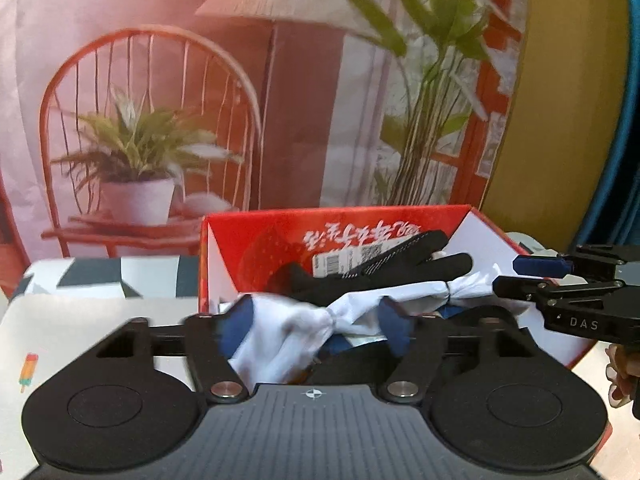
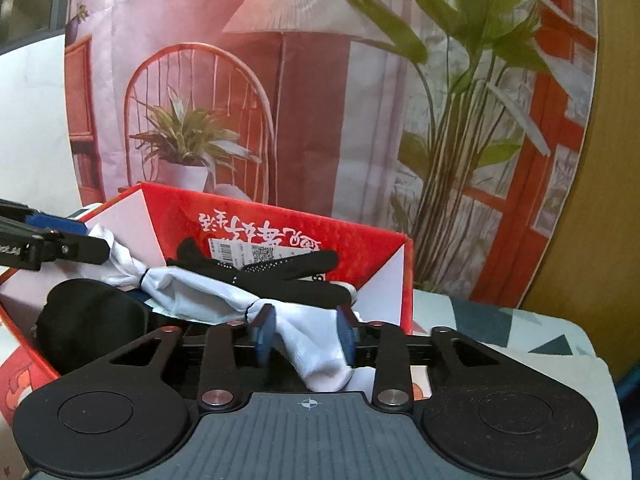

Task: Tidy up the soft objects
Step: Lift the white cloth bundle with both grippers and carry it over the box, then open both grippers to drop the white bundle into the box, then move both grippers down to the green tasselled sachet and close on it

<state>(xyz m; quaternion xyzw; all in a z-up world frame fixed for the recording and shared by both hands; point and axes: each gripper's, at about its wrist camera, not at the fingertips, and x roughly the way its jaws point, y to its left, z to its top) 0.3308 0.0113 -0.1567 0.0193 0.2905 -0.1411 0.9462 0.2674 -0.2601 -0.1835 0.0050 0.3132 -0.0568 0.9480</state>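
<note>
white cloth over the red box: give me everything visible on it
The white cloth is a long, soft, thin fabric piece, cinched at points so it bunches like knots. It lies draped across the open red box, over black gloves. Each end lies between the open jaws of the left gripper and right gripper, neither clamped.

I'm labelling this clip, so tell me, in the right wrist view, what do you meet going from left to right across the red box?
Left tongs at the box's left wall → black rounded pouch → knotted white cloth → black dotted gloves → right white inner wall of the red box.
</note>
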